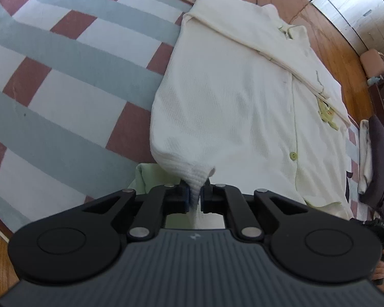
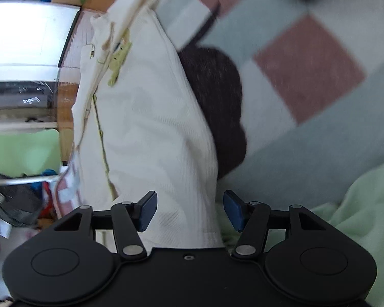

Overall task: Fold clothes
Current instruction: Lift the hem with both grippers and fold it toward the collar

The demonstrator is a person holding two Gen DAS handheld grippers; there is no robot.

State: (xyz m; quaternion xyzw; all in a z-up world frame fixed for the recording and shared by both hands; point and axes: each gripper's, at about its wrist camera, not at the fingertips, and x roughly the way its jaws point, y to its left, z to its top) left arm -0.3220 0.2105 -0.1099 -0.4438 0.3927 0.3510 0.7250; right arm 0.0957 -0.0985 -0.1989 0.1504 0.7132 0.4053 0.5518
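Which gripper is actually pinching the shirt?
The left gripper: its pads clamp the white shirt's corner. The right gripper is open.

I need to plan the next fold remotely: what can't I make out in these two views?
- Left wrist: the cream waffle-knit shirt has its hem hidden below the left gripper, which is shut on it.
- Right wrist: the open right gripper straddles the shirt; motion blur hides any contact.
- Right wrist: the dark garment is half hidden behind the shirt.
- Left wrist: the folded dark pile is cut by the edge.

Both wrist views look closely down (opposite sides) on the shirt.
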